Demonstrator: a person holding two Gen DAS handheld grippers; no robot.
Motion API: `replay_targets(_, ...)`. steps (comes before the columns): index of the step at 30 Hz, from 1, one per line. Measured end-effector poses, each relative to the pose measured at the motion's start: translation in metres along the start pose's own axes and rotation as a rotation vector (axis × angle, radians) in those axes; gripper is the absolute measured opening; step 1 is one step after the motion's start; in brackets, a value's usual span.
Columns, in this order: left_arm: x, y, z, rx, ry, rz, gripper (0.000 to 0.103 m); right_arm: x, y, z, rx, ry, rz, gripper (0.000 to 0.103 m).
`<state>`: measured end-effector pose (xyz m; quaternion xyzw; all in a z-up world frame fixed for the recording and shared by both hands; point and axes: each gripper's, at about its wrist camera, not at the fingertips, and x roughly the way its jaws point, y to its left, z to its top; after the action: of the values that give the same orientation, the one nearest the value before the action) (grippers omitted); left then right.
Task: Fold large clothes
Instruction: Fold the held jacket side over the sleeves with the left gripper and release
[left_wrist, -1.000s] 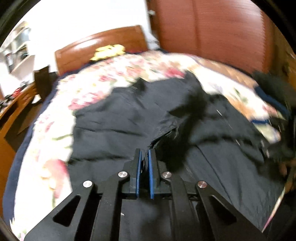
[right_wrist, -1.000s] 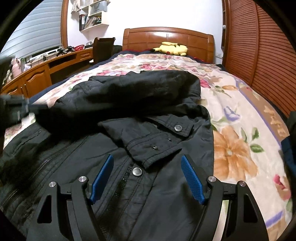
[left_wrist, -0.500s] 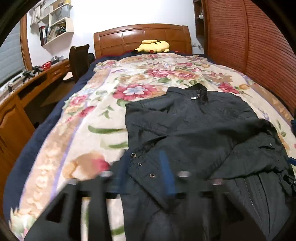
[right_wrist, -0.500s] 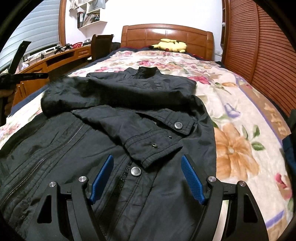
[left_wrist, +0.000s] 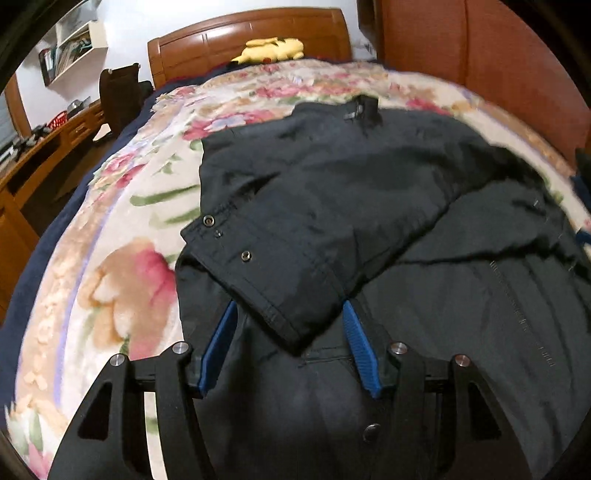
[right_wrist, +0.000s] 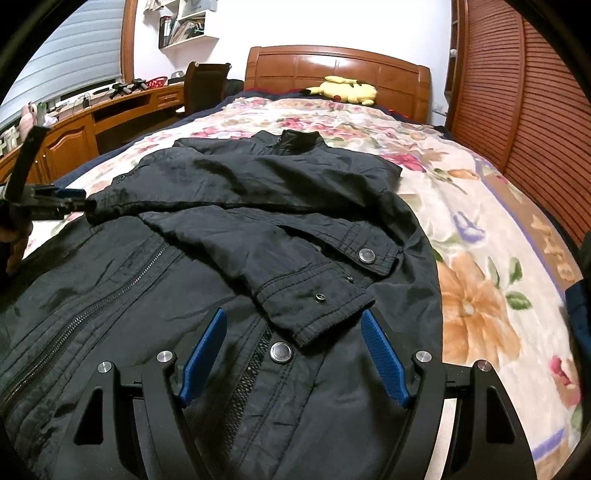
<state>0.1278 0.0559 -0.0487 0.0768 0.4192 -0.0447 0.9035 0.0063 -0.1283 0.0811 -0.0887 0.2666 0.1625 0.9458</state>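
A black nylon jacket with snap cuffs (right_wrist: 229, 229) is spread mid-frame on the floral bedspread (right_wrist: 480, 236), both sleeves laid across its chest for folding. The left claw (left_wrist: 288, 343) is opening, its jaws either side of one cuff without pressing it; the right claw (right_wrist: 295, 354) is held spread, empty, over the other.

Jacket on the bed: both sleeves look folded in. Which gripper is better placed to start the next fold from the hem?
Probably either. The left gripper, jaws opening, and the open right gripper both hover over the jacket, each beside a sleeve cuff, at opposite sides. A hem fold likely needs both.
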Motion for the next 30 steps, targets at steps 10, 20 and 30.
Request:
replay_targets(10,-0.002,0.004,0.000,0.008,-0.002,-0.077,0.006,-0.005,-0.008,-0.003,0.018,-0.014,0.026,0.077)
replay_targets(20,-0.087,-0.007,-0.004,0.050,-0.162,-0.042,0.006,-0.009,-0.014,-0.001,0.055,-0.027,0.053,0.077)
replay_targets(30,-0.130,0.002,-0.051,0.021,-0.230,-0.086,0.068,-0.059,-0.012,-0.021,0.034,-0.082,0.000,0.077)
